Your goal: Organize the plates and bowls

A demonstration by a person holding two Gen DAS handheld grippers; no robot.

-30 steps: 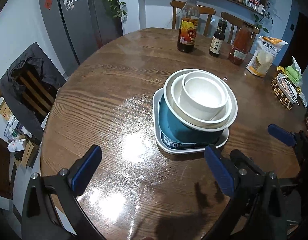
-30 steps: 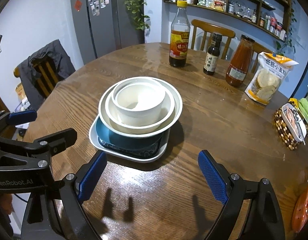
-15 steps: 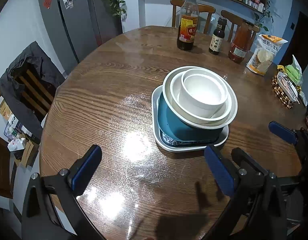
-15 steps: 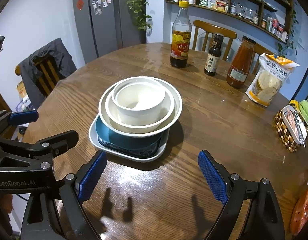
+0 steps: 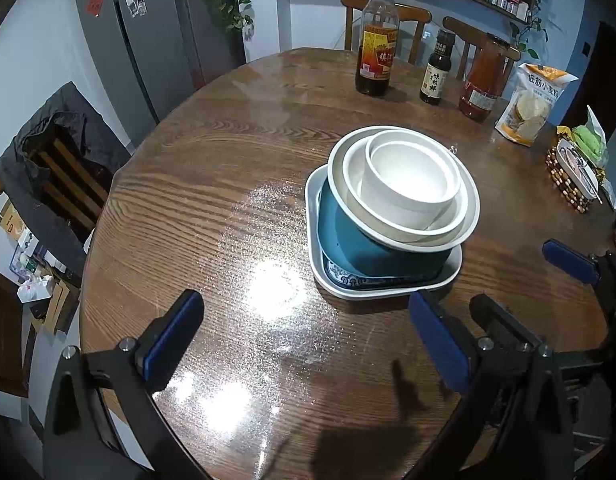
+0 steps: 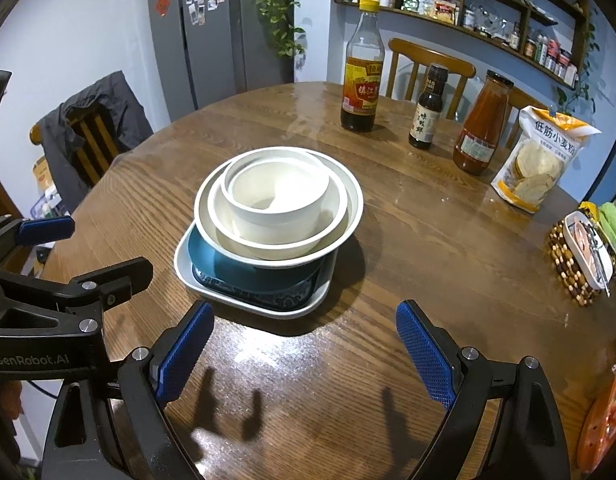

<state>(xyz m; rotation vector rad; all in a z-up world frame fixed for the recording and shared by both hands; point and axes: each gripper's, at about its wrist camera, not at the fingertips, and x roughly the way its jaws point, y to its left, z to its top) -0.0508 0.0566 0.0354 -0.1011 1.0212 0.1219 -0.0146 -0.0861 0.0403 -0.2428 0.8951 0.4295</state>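
A stack of dishes stands mid-table. A white square plate is at the bottom, a dark blue dish lies in it, and a wide white bowl with two smaller white bowls nested inside sits on top, slightly tilted. My left gripper is open and empty, in front and left of the stack. My right gripper is open and empty, in front of the stack. Each gripper shows in the other's view, the right one and the left one.
The round wooden table carries three bottles at the back, a flour bag, and a beaded basket on the right. Chairs stand behind and to the left.
Both grippers have drawn back slightly from the stack, which looks a little farther away. The dishes have not moved and both grippers stay open.
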